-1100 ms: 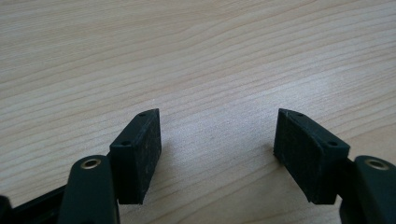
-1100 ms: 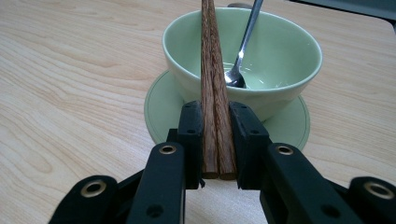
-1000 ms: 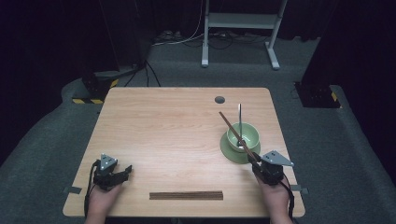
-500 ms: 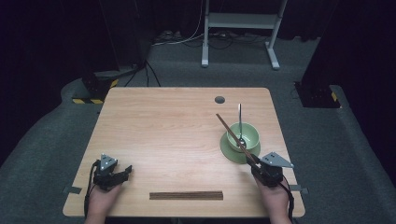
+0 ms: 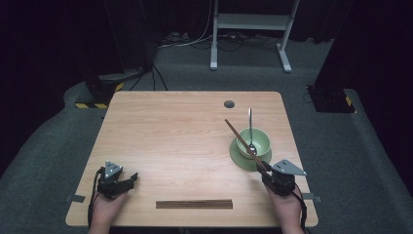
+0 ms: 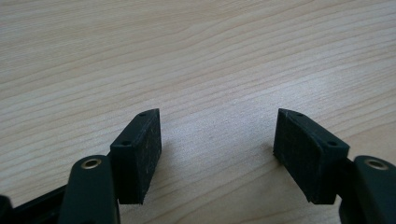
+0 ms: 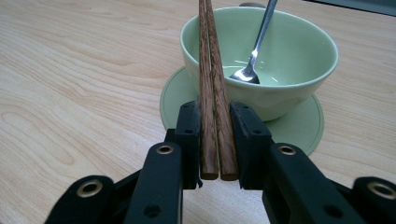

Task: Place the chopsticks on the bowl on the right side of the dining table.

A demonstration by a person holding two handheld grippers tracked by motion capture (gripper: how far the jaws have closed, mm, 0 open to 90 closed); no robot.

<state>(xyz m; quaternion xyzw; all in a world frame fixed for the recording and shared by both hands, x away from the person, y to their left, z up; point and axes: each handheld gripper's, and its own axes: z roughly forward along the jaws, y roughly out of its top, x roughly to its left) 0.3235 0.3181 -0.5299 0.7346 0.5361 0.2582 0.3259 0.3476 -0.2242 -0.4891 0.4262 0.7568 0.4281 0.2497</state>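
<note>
Dark wooden chopsticks (image 7: 212,93) are what we hold pinched side by side in our right gripper (image 7: 215,140), its jaws pressed on their near ends; their long axis runs up and away from us, slanting left over the green bowl (image 7: 289,51), which sits on its saucer (image 5: 241,158) just beyond the jaws with a spoon (image 7: 254,51) resting inside. Our left gripper (image 6: 217,144) rests spread and empty on the bare table (image 5: 170,126), well apart, so our right hand is far the nearer. A second dark strip (image 5: 194,204) lies flat along the near edge. Compared with a second ago, the chopstick tips have swung slightly leftward; everything else stays put.
</note>
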